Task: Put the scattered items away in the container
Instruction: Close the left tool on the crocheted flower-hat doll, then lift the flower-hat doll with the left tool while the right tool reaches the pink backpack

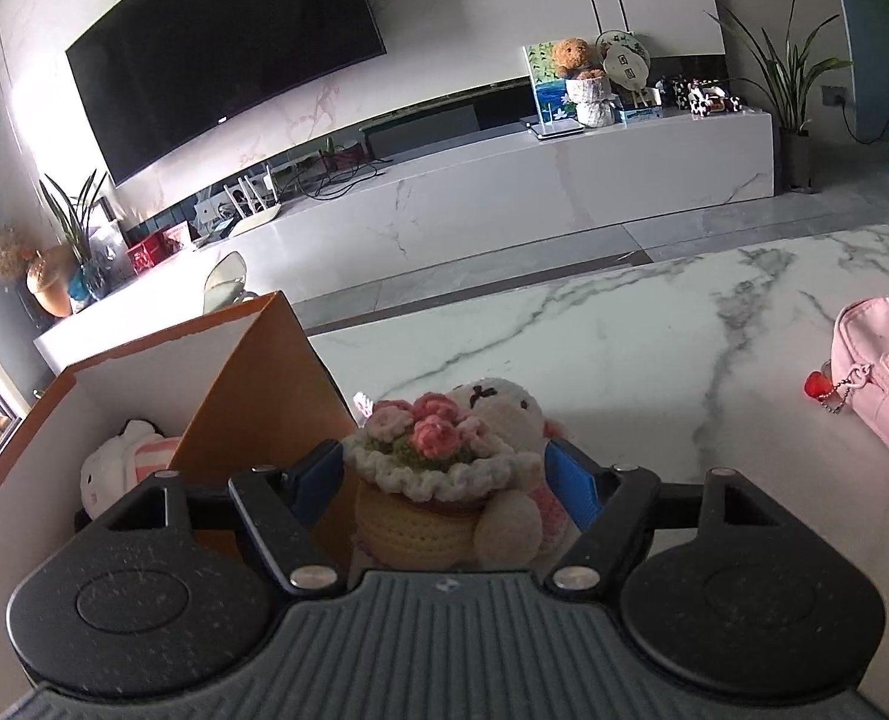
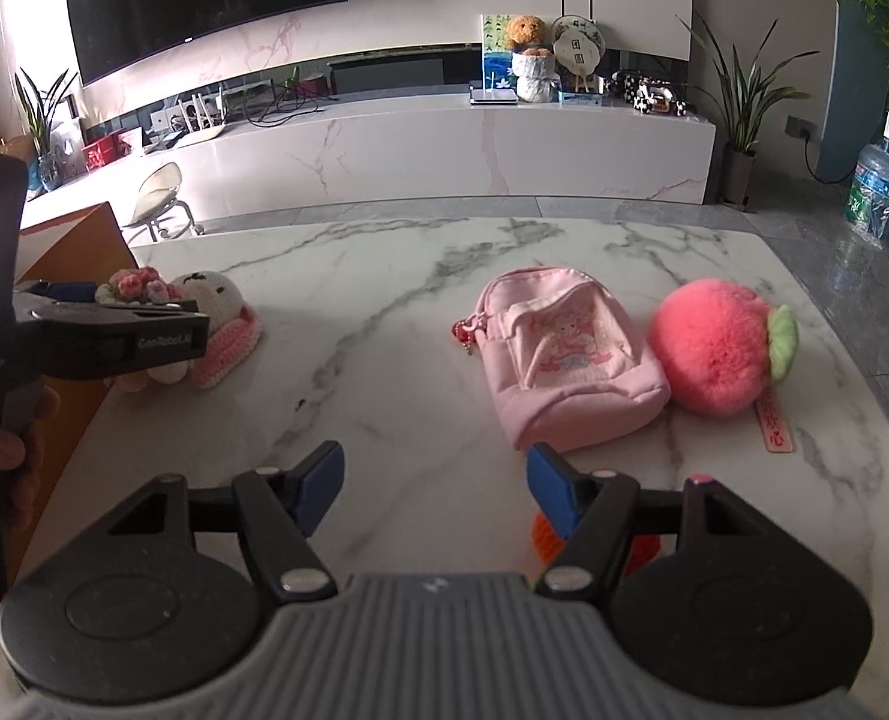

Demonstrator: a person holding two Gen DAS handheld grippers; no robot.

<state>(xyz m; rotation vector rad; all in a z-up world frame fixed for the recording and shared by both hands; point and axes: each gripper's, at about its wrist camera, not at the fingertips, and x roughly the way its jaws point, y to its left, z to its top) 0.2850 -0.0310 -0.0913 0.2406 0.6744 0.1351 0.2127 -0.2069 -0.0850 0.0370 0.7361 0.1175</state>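
Note:
A crocheted bunny with a flower basket (image 1: 444, 474) sits on the marble table (image 1: 624, 348) between the fingers of my left gripper (image 1: 447, 480), whose jaws stand either side of it, wide apart; contact is unclear. It also shows in the right wrist view (image 2: 204, 312). An orange box (image 1: 264, 384) with a white interior stands just left of it and holds a white plush (image 1: 114, 468). My right gripper (image 2: 435, 483) is open and empty above the table. A pink pouch (image 2: 564, 348) and a pink peach plush (image 2: 714, 348) lie ahead of it.
An orange item (image 2: 546, 534) lies partly hidden under my right gripper's right finger. The pink pouch shows at the right edge of the left wrist view (image 1: 882, 372). A white TV bench (image 2: 444, 144) stands beyond the table. A stool (image 2: 156, 192) stands near the box.

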